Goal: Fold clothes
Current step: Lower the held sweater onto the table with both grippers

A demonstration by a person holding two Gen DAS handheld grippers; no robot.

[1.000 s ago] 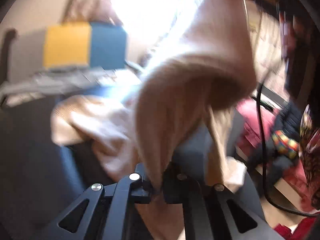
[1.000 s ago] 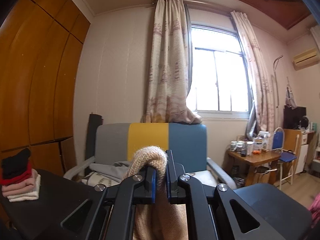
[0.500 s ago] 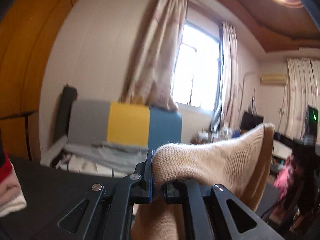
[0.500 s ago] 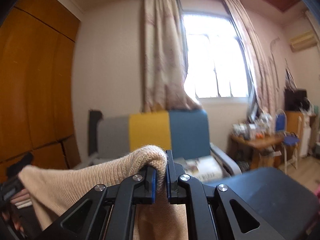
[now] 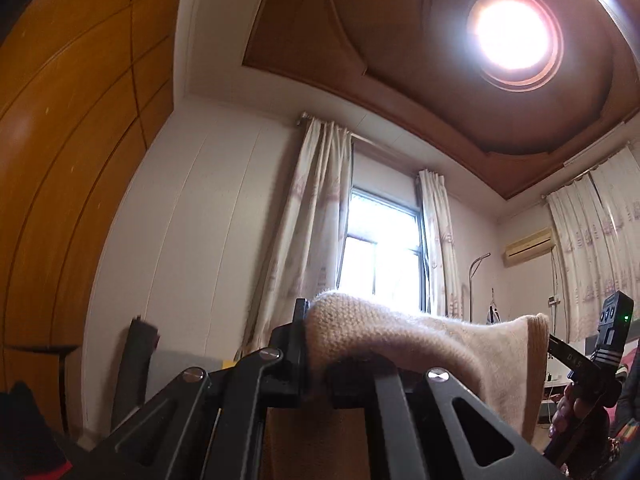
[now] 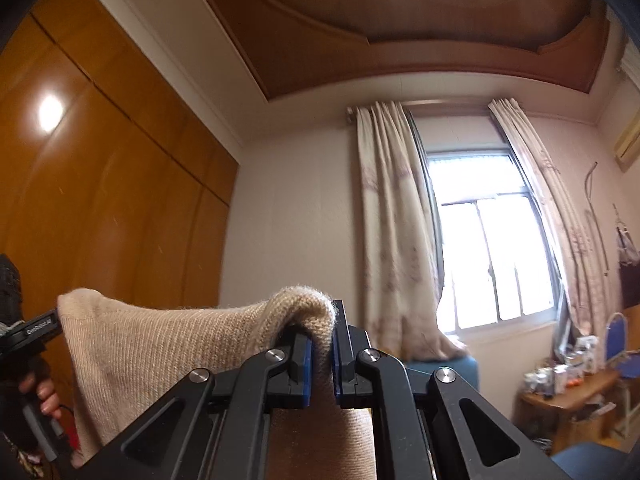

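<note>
A beige knit garment (image 5: 420, 344) is held up in the air between both grippers, its top edge stretched roughly level. My left gripper (image 5: 314, 344) is shut on one bunched corner, the knit bulging over its fingers. My right gripper (image 6: 322, 344) is shut on the other corner of the garment (image 6: 160, 348), cloth pinched between its blue pads. Each view shows the other gripper at the far end: the right one (image 5: 576, 364) at the right edge, the left one (image 6: 32, 332) at the left edge, each gripped by a hand. The garment's hanging lower part is hidden behind the gripper bodies.
Both cameras tilt up at the wooden ceiling and a lit round lamp (image 5: 514, 30). A curtained window (image 6: 488, 260) is straight ahead, wooden wardrobe doors (image 6: 100, 200) on the left. A blue chair back (image 6: 444, 368) and a cluttered side table (image 6: 568, 384) sit low right.
Both grippers have risen and tilted upward, lifting the garment off the dark table. The left one swung up from looking down at the crumpled cloth; the garment now spans between them.
</note>
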